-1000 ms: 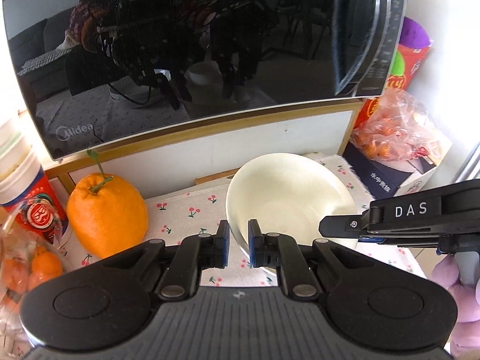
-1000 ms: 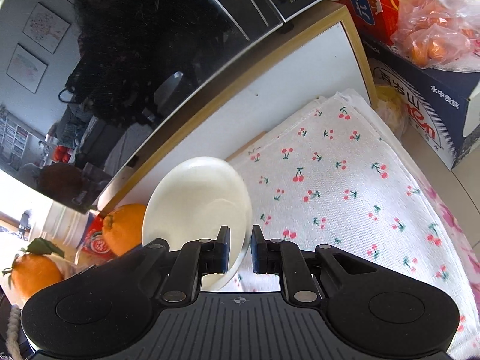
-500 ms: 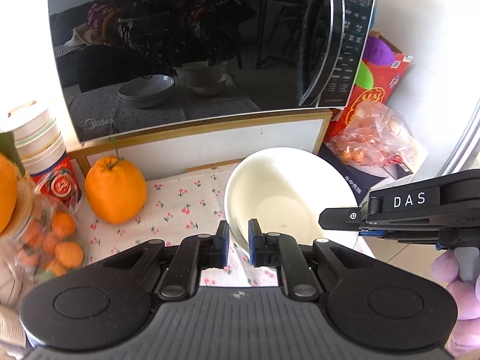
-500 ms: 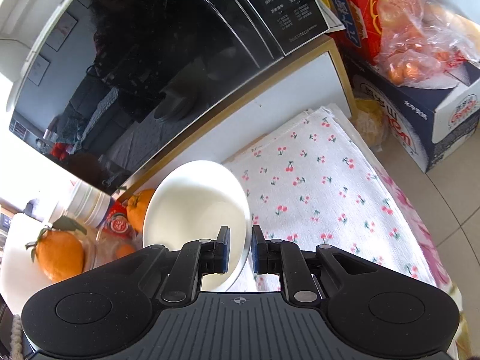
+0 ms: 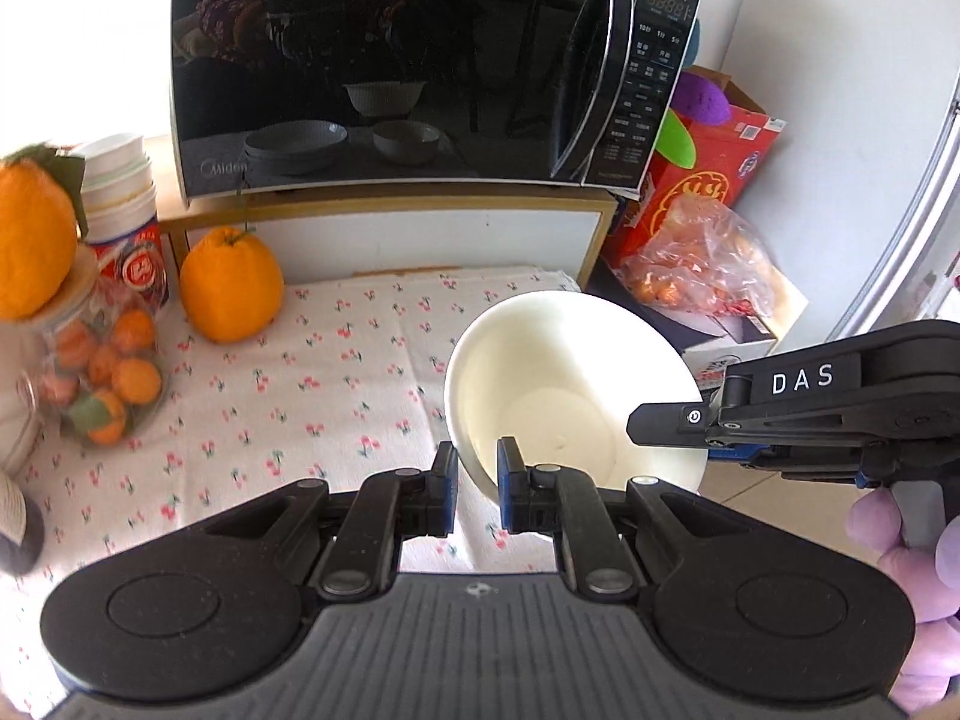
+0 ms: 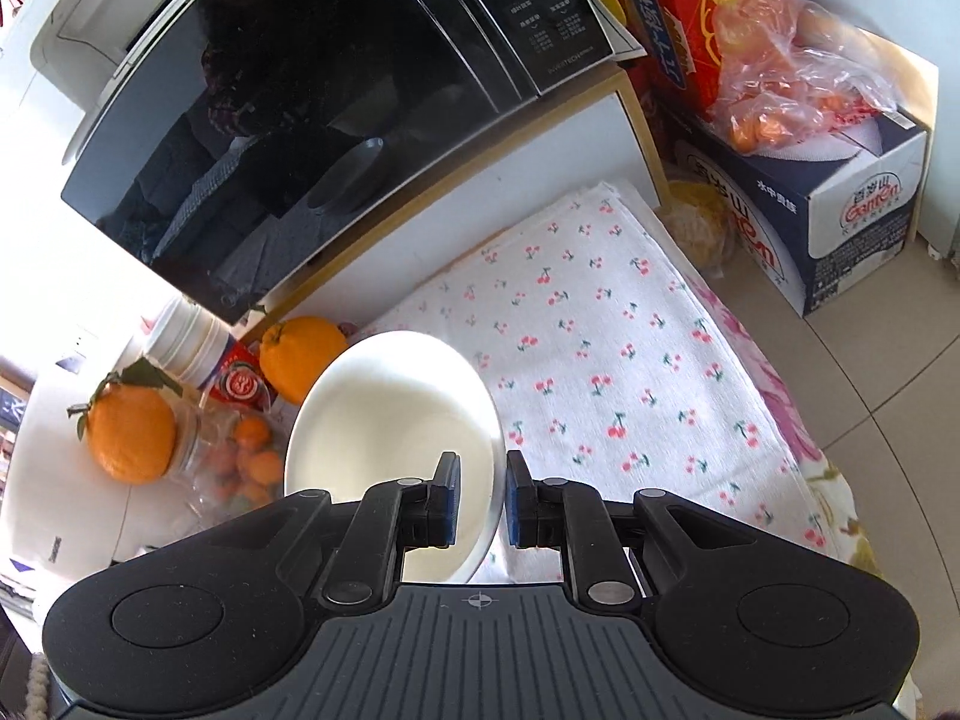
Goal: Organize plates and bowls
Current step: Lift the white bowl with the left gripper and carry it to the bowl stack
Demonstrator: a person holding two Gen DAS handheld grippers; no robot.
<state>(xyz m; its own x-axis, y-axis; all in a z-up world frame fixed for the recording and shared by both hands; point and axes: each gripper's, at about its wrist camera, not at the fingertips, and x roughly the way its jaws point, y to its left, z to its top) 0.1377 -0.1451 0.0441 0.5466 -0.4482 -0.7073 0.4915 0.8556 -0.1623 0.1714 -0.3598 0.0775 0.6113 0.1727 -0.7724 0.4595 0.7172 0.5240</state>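
Behind the work stands a black microwave (image 5: 384,66) on a wood-edged white shelf (image 5: 420,234), its dark door mirroring several bowls. Left of the cherry-print cloth (image 5: 300,378) sit a large orange (image 5: 231,288), a stack of paper cups (image 5: 123,204) and a clear jar of small oranges (image 5: 102,378) with another big orange on its lid. To the right, on the floor, are a red carton (image 5: 714,174), a plastic bag of oranges (image 5: 702,264) and a navy box (image 6: 840,210).

Above the cloth's right part, clear of the surface, hangs the white bowl (image 5: 564,396). It is tilted, mouth turned up and toward the left camera; being round, it has no long axis. The left tongs (image 5: 476,489) are clenched on its near rim, one pad inside and one outside. The right tongs (image 6: 480,501) grasp the opposite rim the same way, reaching in from the right in the left view. Nothing lies on the cloth directly beneath the bowl.
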